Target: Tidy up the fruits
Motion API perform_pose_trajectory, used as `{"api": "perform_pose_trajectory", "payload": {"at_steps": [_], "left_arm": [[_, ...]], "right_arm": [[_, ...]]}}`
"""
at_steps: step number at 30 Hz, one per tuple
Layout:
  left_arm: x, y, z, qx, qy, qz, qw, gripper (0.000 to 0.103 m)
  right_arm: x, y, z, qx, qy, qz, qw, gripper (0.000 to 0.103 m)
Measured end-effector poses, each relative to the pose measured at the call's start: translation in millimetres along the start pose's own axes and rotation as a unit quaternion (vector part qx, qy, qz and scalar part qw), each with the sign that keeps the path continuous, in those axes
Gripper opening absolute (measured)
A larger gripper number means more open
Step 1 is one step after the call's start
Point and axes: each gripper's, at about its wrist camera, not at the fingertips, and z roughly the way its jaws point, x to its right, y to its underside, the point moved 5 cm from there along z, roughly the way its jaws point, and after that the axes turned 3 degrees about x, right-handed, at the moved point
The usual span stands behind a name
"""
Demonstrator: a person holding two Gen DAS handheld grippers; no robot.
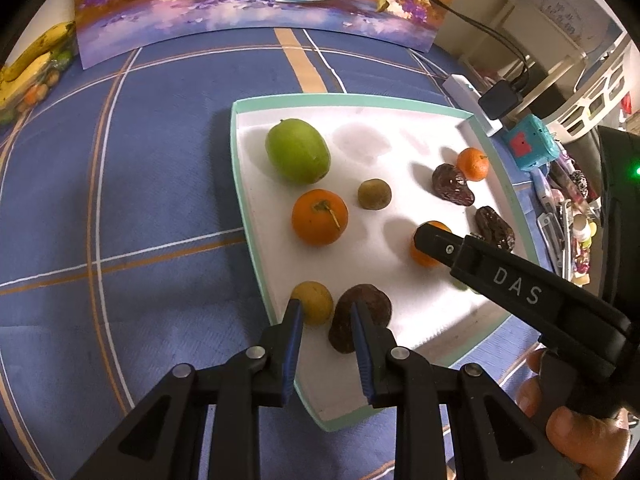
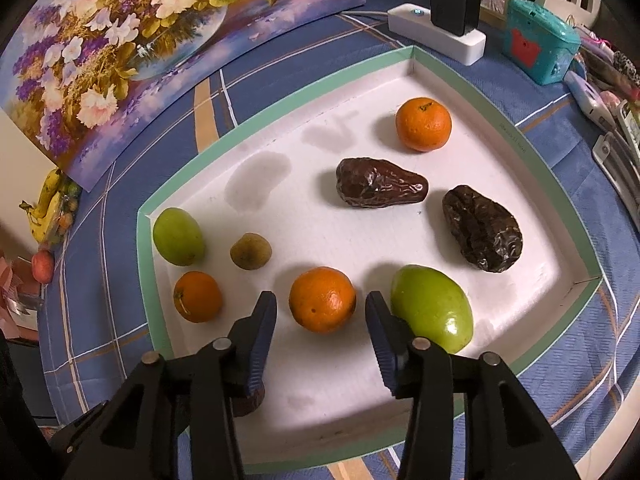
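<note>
A white tray with a teal rim [image 1: 360, 101] holds several fruits. My left gripper [image 1: 324, 306] hangs over the tray's near corner, jaws drawn close with only a narrow slot and nothing pinched. A small yellow fruit [image 1: 316, 300] lies by its left finger and a brown date [image 1: 366, 312] lies partly under its right finger. My right gripper [image 2: 321, 300] is open around an orange [image 2: 322, 300], with a sliver of tray showing on each side of the fruit. A large green fruit [image 2: 432, 308] lies just right of that gripper. The tray also holds two dates [image 2: 380, 188], two more oranges [image 2: 423, 124] and a smaller green fruit [image 2: 178, 236].
The tray sits on a blue checked tablecloth [image 1: 120, 200]. A flower painting [image 2: 120, 52] leans at the back, with bananas [image 2: 48, 204] to its left. A power strip with a charger [image 2: 440, 36], a teal box [image 2: 540, 46] and small clutter crowd the right edge. A hand [image 1: 580, 436] grips the right gripper's handle.
</note>
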Motion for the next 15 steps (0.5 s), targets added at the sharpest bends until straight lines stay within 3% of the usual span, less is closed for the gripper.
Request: {"api": "perform_pose_trajectory", "payload": {"at_steps": [5, 6, 7, 9, 10, 12, 14, 15], "left_arm": [[-3, 5, -13, 0.006, 0.005, -0.006, 1.0, 0.029], [-5, 6, -17, 0.008, 0.005, -0.01, 0.9999, 0.029], [-8, 7, -21, 0.011, 0.004, -0.015, 0.9998, 0.033], [-16, 9, -31, 0.021, 0.003, -0.032, 0.9993, 0.049], [-20, 10, -35, 0.025, 0.003, -0.039, 0.9989, 0.062], [-32, 11, -45, 0.036, -0.003, -0.06, 0.9975, 0.067], [-47, 11, -54, 0.051, -0.025, -0.079, 0.9953, 0.078], [-58, 12, -60, 0.061, -0.044, -0.09, 0.9931, 0.08]], "right_arm": [[1, 1, -12, 0.015, -0.001, 0.001, 1.0, 0.051], [0, 2, -15, 0.019, -0.002, 0.001, 1.0, 0.058], [-1, 3, -18, 0.023, -0.006, 0.001, 1.0, 0.063], [-4, 5, -23, 0.028, -0.013, -0.001, 1.0, 0.063], [-5, 5, -25, 0.03, -0.015, -0.002, 0.999, 0.064], [-9, 7, -30, 0.037, -0.013, -0.007, 0.999, 0.065], [-12, 10, -33, 0.041, -0.013, -0.011, 0.999, 0.066], [-15, 13, -33, 0.041, -0.014, -0.014, 0.999, 0.072]]}}
